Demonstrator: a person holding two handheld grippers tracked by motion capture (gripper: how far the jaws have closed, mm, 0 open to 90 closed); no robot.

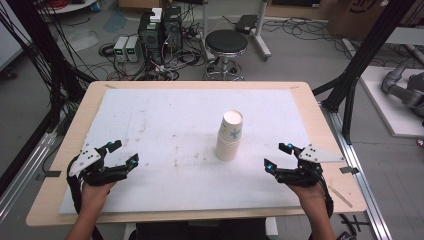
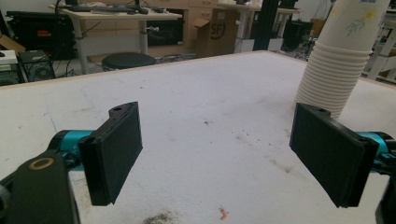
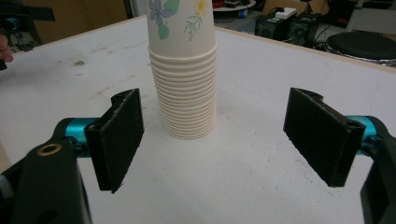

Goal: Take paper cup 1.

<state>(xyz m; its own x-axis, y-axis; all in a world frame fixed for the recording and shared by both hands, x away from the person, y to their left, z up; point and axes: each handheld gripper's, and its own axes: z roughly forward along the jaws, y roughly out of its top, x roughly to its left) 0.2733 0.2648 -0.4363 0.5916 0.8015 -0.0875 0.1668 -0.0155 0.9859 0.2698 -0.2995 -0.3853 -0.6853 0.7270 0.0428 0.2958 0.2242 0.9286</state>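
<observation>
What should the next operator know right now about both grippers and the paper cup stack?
Left gripper: open, holding nothing, near the left front part of the white foam-covered table.
Right gripper: open, holding nothing, pointed at the stack, apart from it.
Stack of white paper cups with a flower print: upright, right of the table's middle, top cup seated on the rest.
Done: no cup separated.
Left: probably close the right gripper on the stack, then lift the top cup with the other.
</observation>
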